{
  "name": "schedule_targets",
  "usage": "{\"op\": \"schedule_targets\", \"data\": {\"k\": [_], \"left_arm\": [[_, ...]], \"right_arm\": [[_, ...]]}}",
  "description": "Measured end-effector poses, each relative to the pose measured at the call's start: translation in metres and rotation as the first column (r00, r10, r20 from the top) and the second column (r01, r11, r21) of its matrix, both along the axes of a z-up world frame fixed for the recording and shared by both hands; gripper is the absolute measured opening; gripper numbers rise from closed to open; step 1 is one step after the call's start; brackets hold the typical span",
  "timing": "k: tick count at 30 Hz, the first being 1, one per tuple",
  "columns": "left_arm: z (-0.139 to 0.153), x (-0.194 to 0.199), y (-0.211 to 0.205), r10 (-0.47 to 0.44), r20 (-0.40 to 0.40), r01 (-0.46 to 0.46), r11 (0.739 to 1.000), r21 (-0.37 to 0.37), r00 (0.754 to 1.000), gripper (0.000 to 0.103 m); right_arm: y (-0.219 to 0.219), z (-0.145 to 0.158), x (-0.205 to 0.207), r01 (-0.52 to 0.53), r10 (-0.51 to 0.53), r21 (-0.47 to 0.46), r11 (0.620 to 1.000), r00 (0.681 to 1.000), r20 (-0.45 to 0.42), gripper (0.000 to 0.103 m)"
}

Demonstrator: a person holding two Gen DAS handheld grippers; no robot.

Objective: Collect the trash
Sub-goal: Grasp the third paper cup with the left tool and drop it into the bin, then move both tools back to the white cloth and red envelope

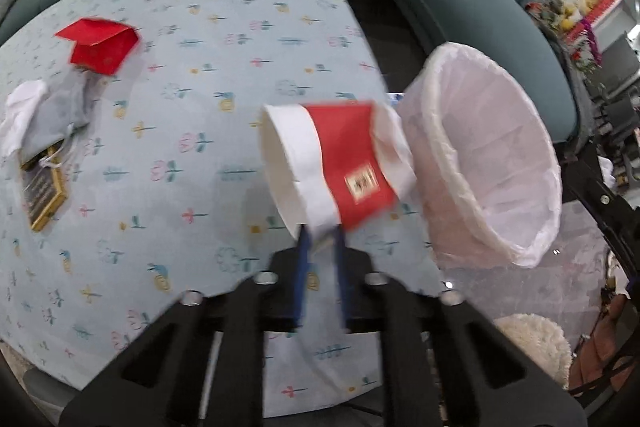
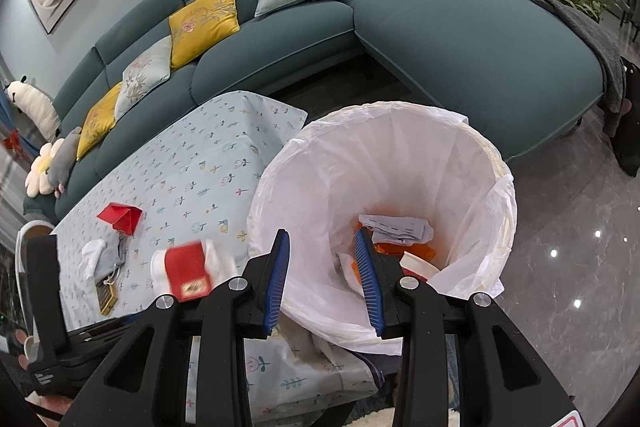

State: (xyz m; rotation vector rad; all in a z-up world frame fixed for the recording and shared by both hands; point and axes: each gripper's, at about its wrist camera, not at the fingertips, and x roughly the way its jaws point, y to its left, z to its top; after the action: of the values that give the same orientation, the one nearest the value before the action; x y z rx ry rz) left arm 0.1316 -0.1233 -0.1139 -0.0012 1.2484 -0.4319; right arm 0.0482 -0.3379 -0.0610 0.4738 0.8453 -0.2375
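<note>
My left gripper (image 1: pixel 320 239) is shut on the rim of a red and white paper cup (image 1: pixel 336 167), held tilted above the table near its right edge. The cup also shows blurred in the right wrist view (image 2: pixel 188 269). A bin lined with a white bag (image 1: pixel 480 163) stands just right of the cup. My right gripper (image 2: pixel 322 247) is open and empty above the near rim of the bin (image 2: pixel 384 203), which holds crumpled paper and orange wrappers. A red folded paper box (image 1: pixel 102 45) lies on the table at far left.
The table (image 1: pixel 200 107) has a light blue flowered cloth. A grey drawstring pouch (image 1: pixel 48 115) and a small gold-framed card (image 1: pixel 42 195) lie at its left. A teal sofa (image 2: pixel 460 47) with cushions runs behind the table and bin. Glossy floor lies to the right.
</note>
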Motion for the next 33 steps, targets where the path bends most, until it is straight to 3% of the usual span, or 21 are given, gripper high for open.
{"op": "schedule_targets", "data": {"k": [10,16,22,24,26,33], "left_arm": [[0.051,-0.014,-0.028,-0.098,0.114,0.107,0.991,-0.078,0.989,0.002],[0.083,-0.016,-0.067,-0.165,0.163,0.188,0.972,-0.143,0.973,0.002],[0.096,-0.02,-0.113,-0.247,0.184,0.278,0.945,-0.173,0.952,0.003],[0.095,-0.021,-0.124,-0.253,0.181,0.284,0.943,-0.175,0.95,0.01],[0.097,-0.02,-0.128,-0.237,0.188,0.269,0.947,-0.173,0.953,0.037],[0.102,-0.021,-0.113,-0.19,0.207,0.226,0.96,-0.164,0.96,0.048]], "right_arm": [[-0.007,0.007,-0.004,0.019,-0.019,-0.002,1.0,1.0,0.018,0.034],[-0.023,0.017,-0.01,0.053,-0.053,-0.015,0.998,0.998,0.04,0.034],[-0.04,0.027,-0.018,0.086,-0.085,-0.031,0.996,0.995,0.056,0.034],[-0.043,0.029,-0.02,0.094,-0.092,-0.035,0.995,0.994,0.058,0.034],[-0.046,0.031,-0.021,0.1,-0.098,-0.035,0.994,0.993,0.059,0.034],[-0.041,0.039,-0.024,0.103,-0.099,-0.049,0.994,0.993,0.07,0.044]]}}
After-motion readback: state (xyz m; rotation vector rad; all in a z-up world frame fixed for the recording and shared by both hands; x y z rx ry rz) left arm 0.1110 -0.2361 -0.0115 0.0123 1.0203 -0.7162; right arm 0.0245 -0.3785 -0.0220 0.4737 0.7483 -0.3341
